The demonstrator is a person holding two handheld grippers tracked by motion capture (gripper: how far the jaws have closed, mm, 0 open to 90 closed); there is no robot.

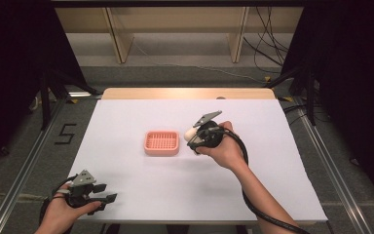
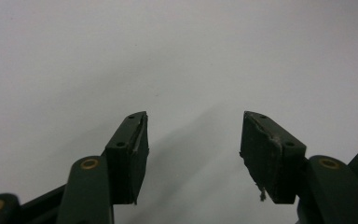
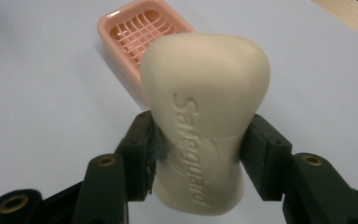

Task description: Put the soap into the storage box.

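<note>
A cream bar of soap (image 3: 205, 116) embossed with a brand name is clamped across its narrow waist by my right gripper (image 3: 200, 154). In the high view that right gripper (image 1: 195, 138) hovers just right of a pink soap dish (image 1: 161, 142) with a grid floor, and the soap (image 1: 189, 132) pokes out toward the dish. The dish (image 3: 135, 35) lies beyond the soap in the right gripper view. My left gripper (image 1: 104, 193) rests at the table's near left corner, open, its jaws spread over bare white surface (image 2: 193, 149).
The white table top (image 1: 272, 146) has a wooden strip (image 1: 185, 93) along its far edge. Beyond it stand wooden shelf legs (image 1: 119, 41) and loose cables (image 1: 268, 53) on the floor. Black frame rails (image 1: 24, 161) run along both sides.
</note>
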